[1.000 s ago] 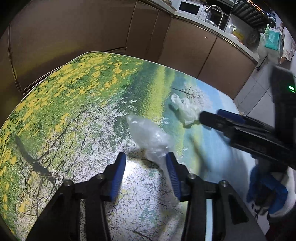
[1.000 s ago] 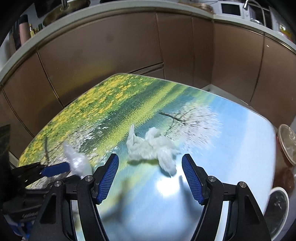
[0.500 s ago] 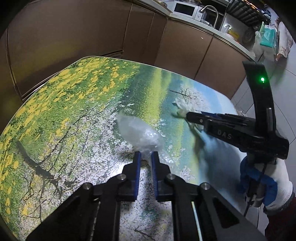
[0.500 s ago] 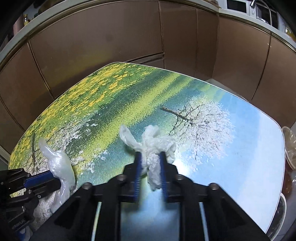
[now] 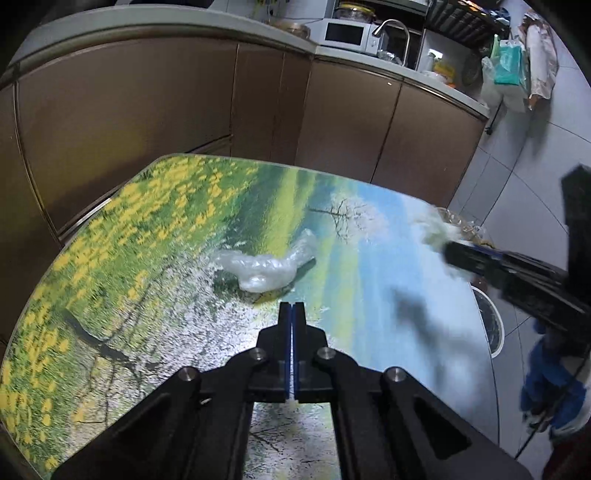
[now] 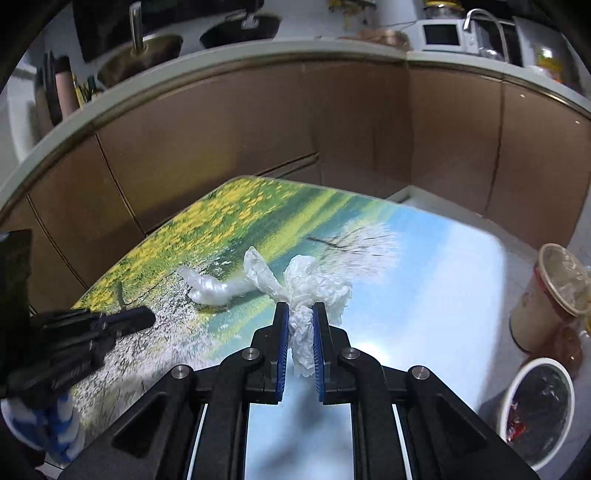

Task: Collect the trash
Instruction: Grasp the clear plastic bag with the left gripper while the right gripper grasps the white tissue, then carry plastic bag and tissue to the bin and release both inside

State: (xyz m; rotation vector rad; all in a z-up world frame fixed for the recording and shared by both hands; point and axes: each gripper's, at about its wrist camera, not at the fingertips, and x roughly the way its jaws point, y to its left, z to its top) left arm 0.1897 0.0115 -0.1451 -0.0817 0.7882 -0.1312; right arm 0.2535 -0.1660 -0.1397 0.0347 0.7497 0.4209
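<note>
On the table printed with a flower landscape (image 5: 155,258) lies a crumpled clear plastic wrap (image 5: 269,267). My left gripper (image 5: 291,310) hangs just short of it, jaws shut pad to pad with nothing between them. In the right wrist view the left gripper (image 6: 146,318) shows at the left, apart from the plastic wrap (image 6: 210,290). My right gripper (image 6: 300,325) is shut on a crumpled white tissue (image 6: 314,284), which sticks up above the pads, off the table. From the left wrist view the right gripper (image 5: 458,254) and tissue (image 5: 430,229) are blurred.
A paper cup stuffed with plastic (image 6: 550,291) and a white bowl with dark leftovers (image 6: 535,410) stand at the table's right edge. Brown cabinets (image 6: 258,136) under a counter with a microwave (image 5: 343,35) surround the far side. A gloved hand (image 5: 554,384) holds the right gripper.
Both grippers closed. The right one closed on the tissue and carried it up and to the right. The left one closed at the plastic wrap, then rose without it; the wrap stays on the table.
</note>
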